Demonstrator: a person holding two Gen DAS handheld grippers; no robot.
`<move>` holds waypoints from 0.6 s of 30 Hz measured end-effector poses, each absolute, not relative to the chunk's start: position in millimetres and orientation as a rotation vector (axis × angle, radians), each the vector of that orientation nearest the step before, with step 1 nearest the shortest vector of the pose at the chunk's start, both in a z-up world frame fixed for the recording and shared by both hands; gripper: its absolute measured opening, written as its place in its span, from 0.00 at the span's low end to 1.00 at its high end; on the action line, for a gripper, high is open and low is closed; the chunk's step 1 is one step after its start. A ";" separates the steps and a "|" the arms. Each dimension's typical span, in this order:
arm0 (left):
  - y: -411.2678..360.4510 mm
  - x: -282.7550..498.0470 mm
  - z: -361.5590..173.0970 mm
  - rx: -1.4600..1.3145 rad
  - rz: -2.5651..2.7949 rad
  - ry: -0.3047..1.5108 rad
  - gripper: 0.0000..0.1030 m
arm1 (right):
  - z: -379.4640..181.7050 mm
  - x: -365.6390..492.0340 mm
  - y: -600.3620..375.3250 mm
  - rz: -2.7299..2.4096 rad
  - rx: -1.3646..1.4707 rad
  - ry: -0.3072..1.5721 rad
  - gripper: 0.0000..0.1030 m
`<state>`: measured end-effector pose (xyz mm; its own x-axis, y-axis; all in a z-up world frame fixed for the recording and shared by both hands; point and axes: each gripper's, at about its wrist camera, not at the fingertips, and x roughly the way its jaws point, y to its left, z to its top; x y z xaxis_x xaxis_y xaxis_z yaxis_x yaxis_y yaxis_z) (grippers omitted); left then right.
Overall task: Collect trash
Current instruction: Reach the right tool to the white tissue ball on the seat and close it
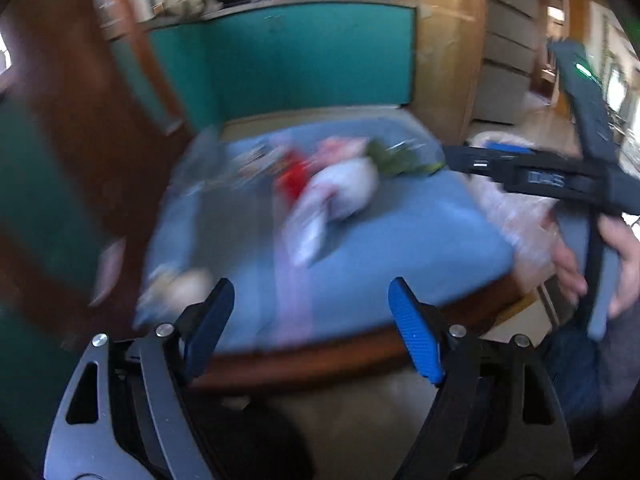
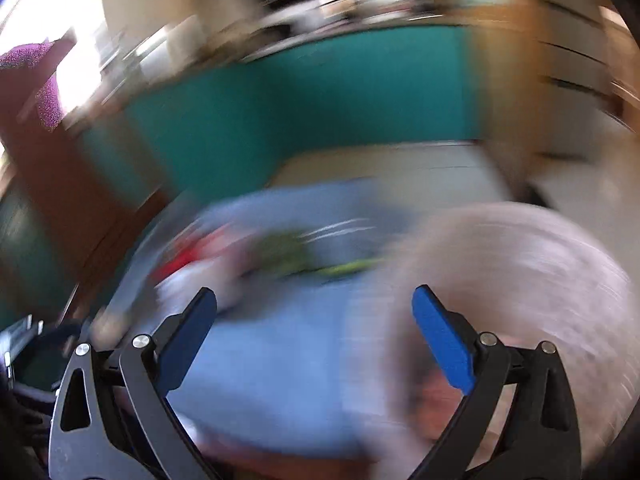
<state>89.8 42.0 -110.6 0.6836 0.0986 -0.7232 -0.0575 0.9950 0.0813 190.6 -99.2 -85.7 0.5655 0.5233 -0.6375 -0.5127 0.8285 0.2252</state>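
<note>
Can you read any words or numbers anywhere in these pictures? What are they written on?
No text can be read for sure.
Right hand-held gripper: pale lettering on its black body, upside down and blurred, unreadable.
Wrappers on the blue cloth: any print is smeared by motion.
Right wrist view: everything is too blurred to show any writing.

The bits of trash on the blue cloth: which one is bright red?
The small crumpled red wrapper, in the middle of the pile on the blue cloth. The white wrapper beside it is pale, and the leafy scrap behind is dark green.
</note>
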 end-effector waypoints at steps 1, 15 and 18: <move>55.8 75.7 -110.0 0.036 0.107 0.823 0.78 | -86.1 189.7 -71.4 0.690 -0.032 0.766 0.93; 119.4 9.5 -92.8 -0.046 0.248 0.807 0.78 | -149.0 157.2 155.8 1.241 -0.368 0.889 0.74; 119.1 7.3 -91.8 -0.032 0.255 0.809 0.78 | -158.2 159.7 163.1 1.223 -0.403 0.899 0.74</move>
